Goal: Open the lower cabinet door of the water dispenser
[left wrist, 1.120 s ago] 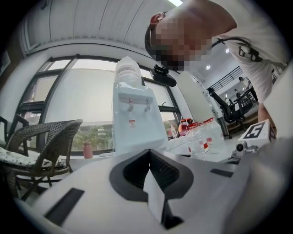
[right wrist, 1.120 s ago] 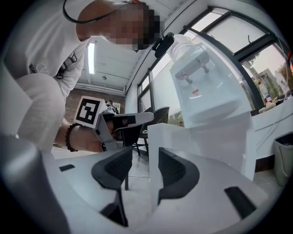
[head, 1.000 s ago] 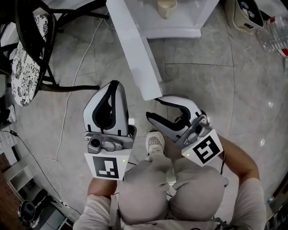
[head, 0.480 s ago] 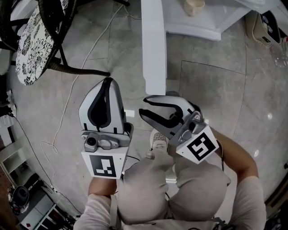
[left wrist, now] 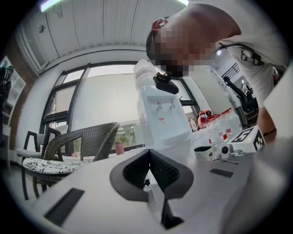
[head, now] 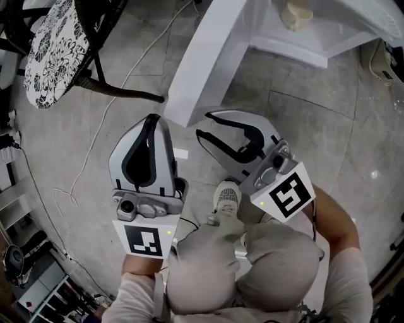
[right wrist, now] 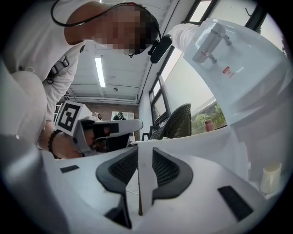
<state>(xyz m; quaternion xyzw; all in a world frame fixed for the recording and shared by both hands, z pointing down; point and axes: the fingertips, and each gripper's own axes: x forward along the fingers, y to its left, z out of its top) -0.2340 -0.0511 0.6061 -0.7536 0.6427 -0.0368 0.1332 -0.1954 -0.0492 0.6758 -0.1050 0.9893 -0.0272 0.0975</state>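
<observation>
The white water dispenser (right wrist: 238, 68) stands ahead, and its lower cabinet (head: 315, 44) is open, with a cream cup (head: 298, 14) inside. The white lower door (head: 208, 57) is swung out toward me. My right gripper (head: 203, 125) has the door's free edge (right wrist: 145, 183) between its jaws, which are closing, and the pads press on both faces. My left gripper (head: 151, 118) hovers beside it to the left, apart from the door. Its pads meet at the tips, shut on nothing (left wrist: 149, 153).
A wicker chair with a patterned cushion (head: 57, 38) stands at the far left, and a white cable (head: 95, 145) runs across the grey floor tiles. The person's shoe (head: 227, 199) is just below the grippers. Bottles (left wrist: 219, 128) stand right of the dispenser.
The door's free end has swung from right to left in the head view, and my right gripper has gone with it. The left gripper has shifted a little along with it.
</observation>
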